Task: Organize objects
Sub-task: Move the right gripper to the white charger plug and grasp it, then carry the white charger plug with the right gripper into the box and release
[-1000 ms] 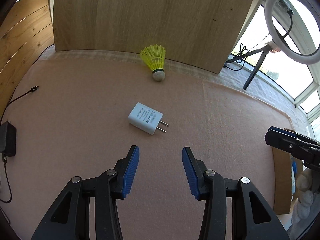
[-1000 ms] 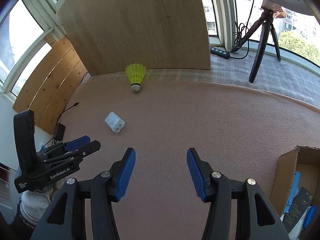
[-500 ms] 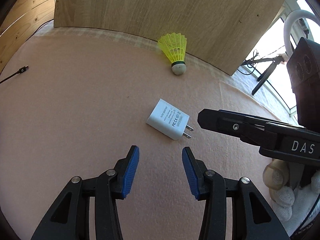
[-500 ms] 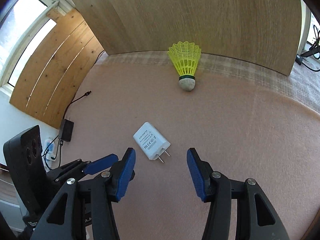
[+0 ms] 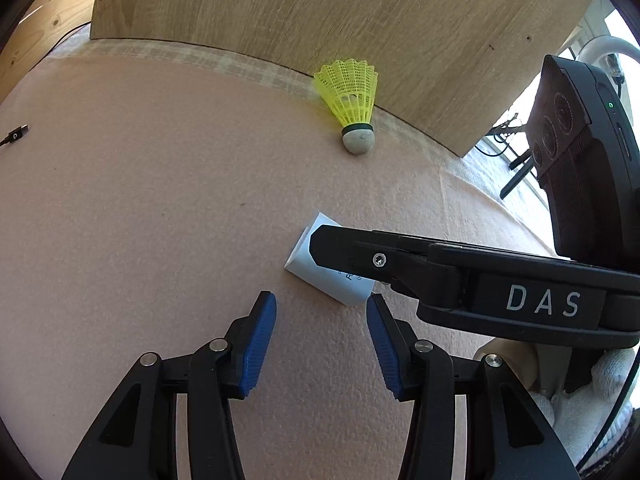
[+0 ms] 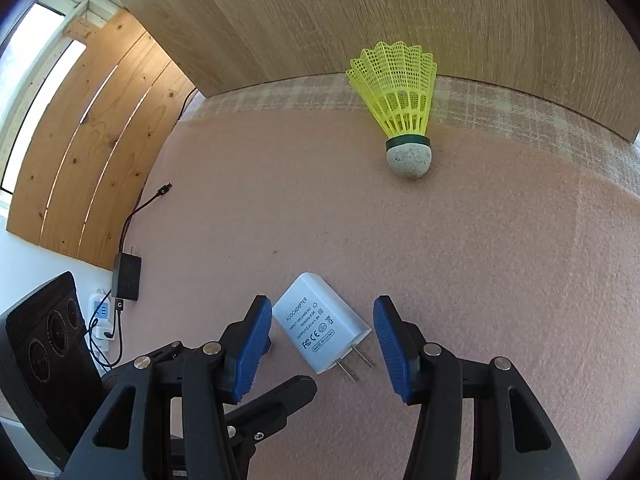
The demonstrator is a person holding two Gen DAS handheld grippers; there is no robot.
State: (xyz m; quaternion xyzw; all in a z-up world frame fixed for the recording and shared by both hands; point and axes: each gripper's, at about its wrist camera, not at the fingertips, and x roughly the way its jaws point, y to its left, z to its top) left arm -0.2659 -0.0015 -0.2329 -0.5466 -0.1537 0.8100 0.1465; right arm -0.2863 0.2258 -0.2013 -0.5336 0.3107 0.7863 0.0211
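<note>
Right gripper (image 6: 322,344) closing around white adapter (image 6: 320,322).

A pink felt mat (image 6: 460,260) carries a white adapter (image 6: 320,324) and yellow shuttlecock (image 6: 400,96).

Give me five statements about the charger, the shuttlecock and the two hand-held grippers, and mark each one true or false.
1. The white charger lies flat on the pink mat, between the fingers of the right hand-held gripper. True; its jaws are closing but the pads do not press on it.
2. The yellow shuttlecock is held by the left hand-held gripper. False: it lies alone near the wooden board, cork end toward the camera.
3. The charger's prongs point toward the shuttlecock. False: they point away from it, toward the right wrist camera.
4. The left hand-held gripper is empty. True.
5. A black cable end lies on the mat's left side. True.
</note>
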